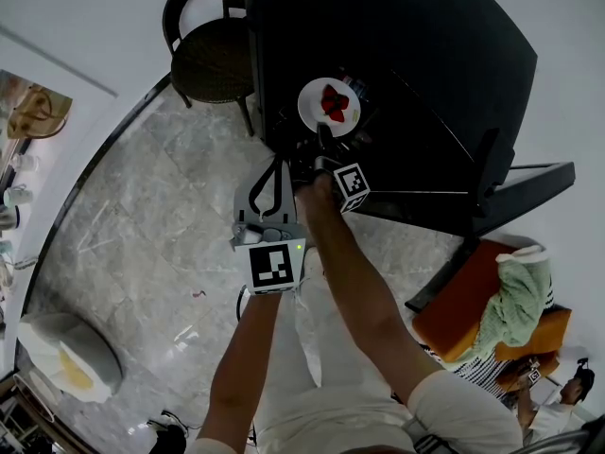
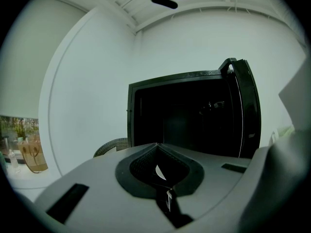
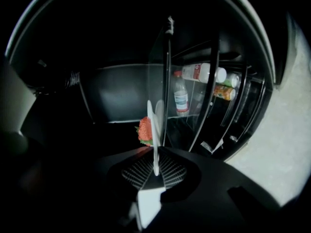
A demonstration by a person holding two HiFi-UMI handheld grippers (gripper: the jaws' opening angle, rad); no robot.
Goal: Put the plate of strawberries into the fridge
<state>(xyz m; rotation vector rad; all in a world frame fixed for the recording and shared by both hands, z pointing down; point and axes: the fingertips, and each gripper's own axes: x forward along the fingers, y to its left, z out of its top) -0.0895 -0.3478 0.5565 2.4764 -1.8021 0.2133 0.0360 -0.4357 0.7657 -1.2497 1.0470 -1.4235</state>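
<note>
As the right hand-held gripper point(image 3: 154, 168) clamps its rim, the plate point(image 3: 157, 113) juts forward.

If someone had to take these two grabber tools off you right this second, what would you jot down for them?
Right gripper: fingers shut on the rim of the plate, with the strawberries on it.
Left gripper: shut, empty, beside the right one.
Fridge: door open, bottles in the door racks. The plate is held at the opening.
Done: plate brought to the fridge.
Left: set it on a shelf, let go, probably close the door.
</note>
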